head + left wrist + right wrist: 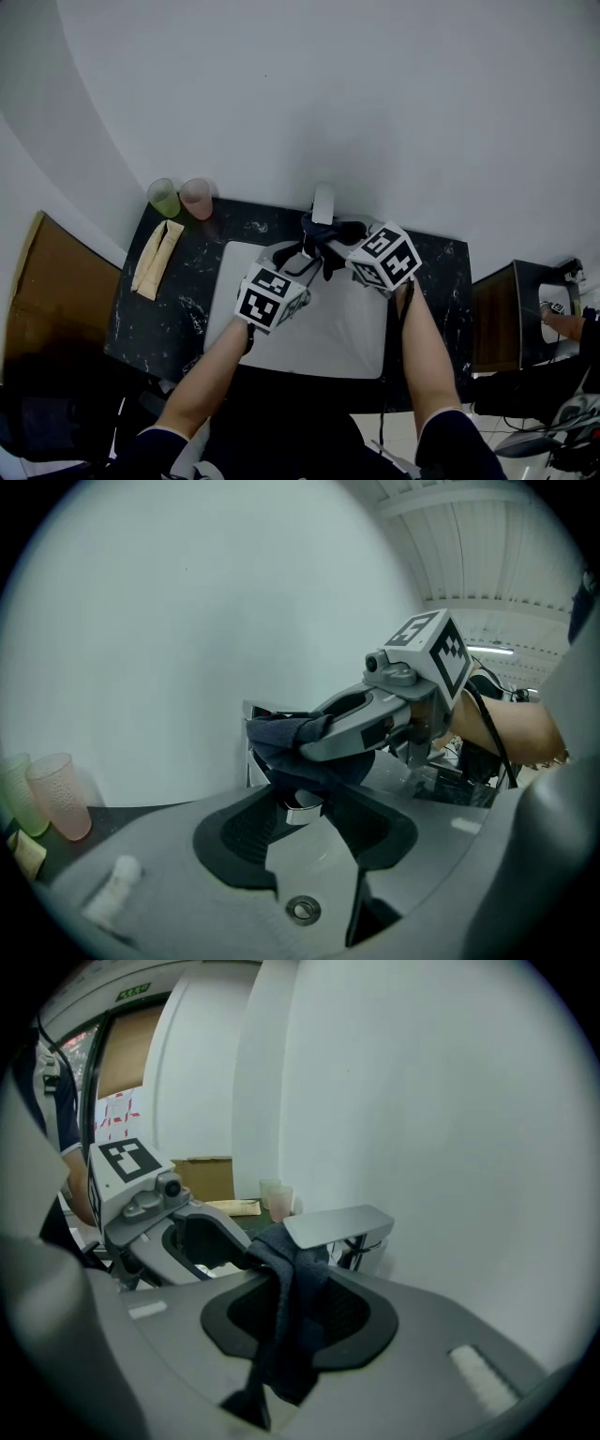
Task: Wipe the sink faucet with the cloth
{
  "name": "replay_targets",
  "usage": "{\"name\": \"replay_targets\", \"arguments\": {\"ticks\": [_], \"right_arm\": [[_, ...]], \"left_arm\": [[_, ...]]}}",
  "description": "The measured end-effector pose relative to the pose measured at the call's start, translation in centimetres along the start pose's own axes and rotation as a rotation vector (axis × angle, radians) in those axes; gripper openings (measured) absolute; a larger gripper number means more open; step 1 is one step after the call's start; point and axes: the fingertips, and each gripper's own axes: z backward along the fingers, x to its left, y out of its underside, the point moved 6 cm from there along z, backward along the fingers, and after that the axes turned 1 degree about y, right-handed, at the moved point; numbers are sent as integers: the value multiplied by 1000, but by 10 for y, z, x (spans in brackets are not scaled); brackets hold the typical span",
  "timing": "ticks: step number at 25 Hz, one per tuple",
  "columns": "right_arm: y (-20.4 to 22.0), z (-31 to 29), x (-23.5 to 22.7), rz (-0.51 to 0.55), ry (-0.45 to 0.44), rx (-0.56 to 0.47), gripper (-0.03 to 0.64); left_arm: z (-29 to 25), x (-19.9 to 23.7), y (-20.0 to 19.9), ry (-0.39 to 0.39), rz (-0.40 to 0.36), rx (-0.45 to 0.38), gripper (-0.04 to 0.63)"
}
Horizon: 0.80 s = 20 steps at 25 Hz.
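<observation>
Cloth [291, 1335] between wide right gripper [309, 1286] jaws

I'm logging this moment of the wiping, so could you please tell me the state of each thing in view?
Left gripper: open, empty, beside the spout.
Right gripper: open round the cloth, not pinching it.
Cloth: draped over the faucet, hanging down between the right gripper's jaws.
Faucet: no water running.
Cups: upright, side by side.
</observation>
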Motion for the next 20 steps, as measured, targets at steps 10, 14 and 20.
{"name": "replay_targets", "arguments": {"ticks": [10, 14, 20], "right_arm": [[2, 13, 38, 64, -38, 56, 98], [2, 14, 41, 63, -32, 69, 98], [1, 9, 31, 37, -6, 70, 100]], "left_arm": [[11, -6, 10, 17, -16, 20, 160], [12, -6, 10, 25, -26, 23, 159], [11, 1, 10, -3, -32, 9, 100]]}}
